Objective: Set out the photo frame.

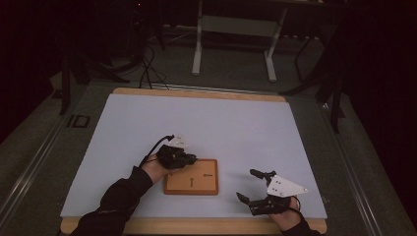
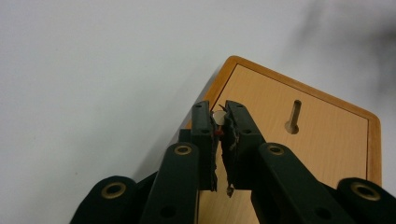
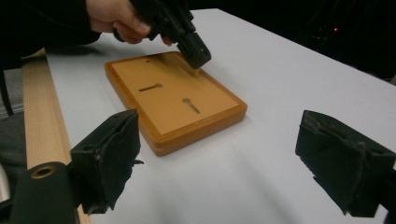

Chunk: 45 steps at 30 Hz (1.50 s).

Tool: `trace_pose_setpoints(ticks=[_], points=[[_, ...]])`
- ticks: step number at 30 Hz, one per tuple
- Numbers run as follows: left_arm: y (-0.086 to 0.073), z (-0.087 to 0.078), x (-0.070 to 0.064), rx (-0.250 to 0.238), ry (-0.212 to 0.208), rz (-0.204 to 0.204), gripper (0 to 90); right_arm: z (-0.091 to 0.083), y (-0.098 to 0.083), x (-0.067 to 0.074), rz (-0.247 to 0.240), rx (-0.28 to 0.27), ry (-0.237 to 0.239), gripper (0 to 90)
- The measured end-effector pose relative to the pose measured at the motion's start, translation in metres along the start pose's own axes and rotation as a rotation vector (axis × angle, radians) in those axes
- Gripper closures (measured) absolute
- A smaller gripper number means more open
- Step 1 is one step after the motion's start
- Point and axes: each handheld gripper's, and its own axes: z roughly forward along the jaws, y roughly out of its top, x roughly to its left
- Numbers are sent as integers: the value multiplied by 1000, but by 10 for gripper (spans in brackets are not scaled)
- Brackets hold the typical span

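— Dark floor and a grey desk frame (image 1: pixel 235 37) sit behind our table (image 1: pixel 196 96), which has a wooden rim and a pale mat (image 1: pixel 206 123) over nearly all of its top. What do we have on it?

— We have one thing: a flat wooden board (image 1: pixel 192 177), lying near our edge of the mat, a little left of centre. We see two keyhole slots in its face, one (image 3: pixel 150 87) nearer the left hand's side, the other (image 3: pixel 191 105) nearer the middle.

— And our hands?

— Our left hand (image 1: pixel 153 167), in a dark sleeve, reaches in from the lower left and holds the left gripper (image 1: pixel 189 159) over the board's far left corner. Our right gripper (image 1: pixel 248 186) hangs above bare mat to the right of the board, well apart from it, close to the table's near rim.

— How do the claws stand?

— On the right, we see the two pads spread wide with nothing between them. On the left, the jaws are drawn almost together, and they pinch a small peg (image 2: pixel 218 116) at their tips: we see a pale round end and a bit of red there. From the right gripper view, a short light stub shows below those tips, right at the board's surface; whether it touches the wood we cannot tell.
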Motion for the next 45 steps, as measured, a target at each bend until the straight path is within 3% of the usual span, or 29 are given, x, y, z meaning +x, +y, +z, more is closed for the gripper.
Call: trace_pose_setpoints(ticks=[6, 12, 20, 22, 27, 29, 31, 33, 39, 45], points=[[3, 0, 8, 18, -41, -26, 837, 3, 5, 11, -56, 35, 15, 141], [6, 1, 13, 32, -66, -43, 838, 7, 13, 28, -178, 65, 3, 160], [10, 2, 18, 54, -92, -74, 840, 17, 18, 44, -297, 130, -14, 274], [11, 2, 20, 58, -101, -84, 840, 19, 20, 49, -351, 150, -13, 399], [12, 3, 23, 67, -114, -104, 840, 30, 21, 63, -523, 200, -63, 492], [12, 3, 24, 64, -122, -116, 840, 36, 19, 68, -621, 248, -114, 487], [13, 3, 26, 71, -126, -111, 840, 41, 15, 73, -667, 259, -121, 423], [13, 3, 26, 72, -130, -118, 840, 46, 11, 75, -733, 273, -130, 419], [13, 4, 28, 73, -138, -128, 840, 60, 2, 78, -856, 303, -147, 424], [14, 4, 27, 79, -137, -123, 840, 73, -9, 83, -1015, 305, -197, 509]])
